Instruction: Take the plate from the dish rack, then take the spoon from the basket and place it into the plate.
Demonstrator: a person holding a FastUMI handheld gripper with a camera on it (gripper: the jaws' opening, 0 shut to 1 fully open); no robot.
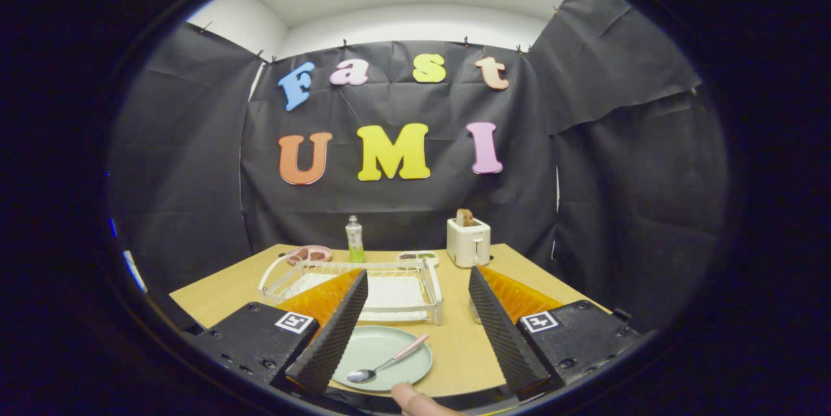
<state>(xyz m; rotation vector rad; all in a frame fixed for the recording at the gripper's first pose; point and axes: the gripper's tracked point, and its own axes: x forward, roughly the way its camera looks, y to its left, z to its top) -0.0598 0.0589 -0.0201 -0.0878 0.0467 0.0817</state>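
Spoon (388, 363) is lying in the pale green plate (415, 361) at bottom center, between the spread, empty fingers of the gripper (415, 331). White dish rack (425, 286) sits just behind; basket is probably that glimpse behind the right finger.

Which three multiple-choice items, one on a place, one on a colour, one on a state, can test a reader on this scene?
1. Where is the spoon?
A. on the plate
B. in the dish rack
C. on the toaster

2. What colour is the plate?
A. red
B. pale green
C. black

3. How is the tool?
A. shut on the spoon
B. shut on the plate
C. open

Answers: 1 A, the spoon lies across the plate, between the fingers. 2 B, its surface shows pale green. 3 C, the fingers stand wide apart and hold nothing.
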